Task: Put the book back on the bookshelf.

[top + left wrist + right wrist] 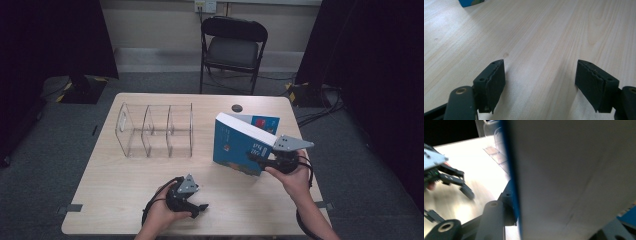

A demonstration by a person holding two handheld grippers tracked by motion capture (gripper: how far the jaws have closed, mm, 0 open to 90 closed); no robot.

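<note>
Jaws: left gripper (199, 207) spread over bare table (125, 200) near the front edge, nothing between; right gripper (256, 159) pinches the blue book (240, 145), held upright right of the clear divider rack (156, 131). Best kept vertical and lined up with a slot before lowering; open tabletop lies between book and rack, the right table edge close behind the hand.

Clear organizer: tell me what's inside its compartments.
The clear organizer looks empty; the table shows through its walls. The blue book, clamped in the right gripper, stands outside it. Glare could hide something small.
</note>
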